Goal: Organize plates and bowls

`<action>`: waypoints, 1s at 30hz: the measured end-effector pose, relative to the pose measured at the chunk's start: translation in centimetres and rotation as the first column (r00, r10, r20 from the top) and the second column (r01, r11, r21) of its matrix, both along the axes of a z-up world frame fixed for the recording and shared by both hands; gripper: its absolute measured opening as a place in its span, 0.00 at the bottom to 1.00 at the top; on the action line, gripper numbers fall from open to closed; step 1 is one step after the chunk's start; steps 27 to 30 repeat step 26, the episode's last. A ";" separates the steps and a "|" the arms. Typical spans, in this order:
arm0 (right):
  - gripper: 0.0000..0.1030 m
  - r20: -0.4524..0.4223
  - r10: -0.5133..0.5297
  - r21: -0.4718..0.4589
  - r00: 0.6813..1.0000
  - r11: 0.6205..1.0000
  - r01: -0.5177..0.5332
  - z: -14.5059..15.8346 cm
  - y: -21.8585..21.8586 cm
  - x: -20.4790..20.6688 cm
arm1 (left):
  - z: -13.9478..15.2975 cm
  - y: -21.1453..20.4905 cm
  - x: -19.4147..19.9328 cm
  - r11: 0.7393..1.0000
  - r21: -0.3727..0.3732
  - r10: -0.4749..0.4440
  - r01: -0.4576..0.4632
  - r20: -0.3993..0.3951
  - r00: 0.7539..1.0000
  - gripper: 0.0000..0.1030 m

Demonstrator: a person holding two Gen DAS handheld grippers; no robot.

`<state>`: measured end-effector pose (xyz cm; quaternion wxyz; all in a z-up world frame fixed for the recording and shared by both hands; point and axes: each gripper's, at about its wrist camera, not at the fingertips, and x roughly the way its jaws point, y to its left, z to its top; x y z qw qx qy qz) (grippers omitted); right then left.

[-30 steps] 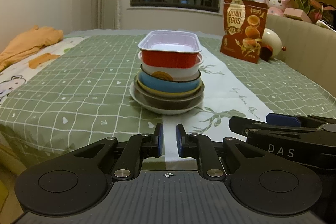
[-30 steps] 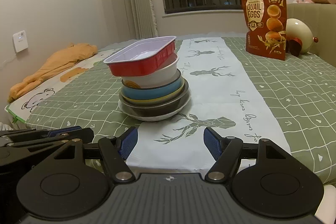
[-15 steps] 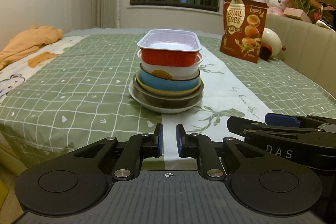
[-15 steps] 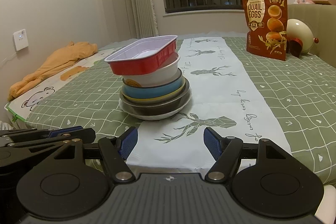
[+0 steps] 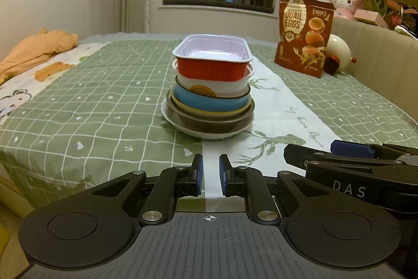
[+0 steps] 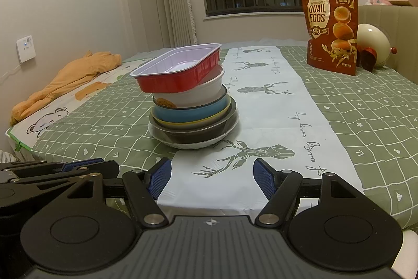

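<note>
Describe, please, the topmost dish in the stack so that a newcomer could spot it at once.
On the green checked tablecloth, a stack of dishes stands at the edge of the white deer-print runner. Topmost sits the red tray, tilted. Alone in the stack it is rectangular, red outside and pale inside; the dishes beneath are round.

one red tray tops a stack of what look like five bowls and plates, with one snack bag, one plush toy, one orange cloth, and two grippers: left gripper, right gripper.
</note>
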<state>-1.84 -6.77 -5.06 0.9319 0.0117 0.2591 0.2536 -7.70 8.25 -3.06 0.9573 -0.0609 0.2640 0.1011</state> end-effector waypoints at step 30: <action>0.68 -0.011 0.022 -0.010 1.000 1.000 -0.022 -0.3 0.3 0.6 | -0.2 0.1 0.5 0.999 -0.029 -0.025 0.025 -0.002 1.000 0.15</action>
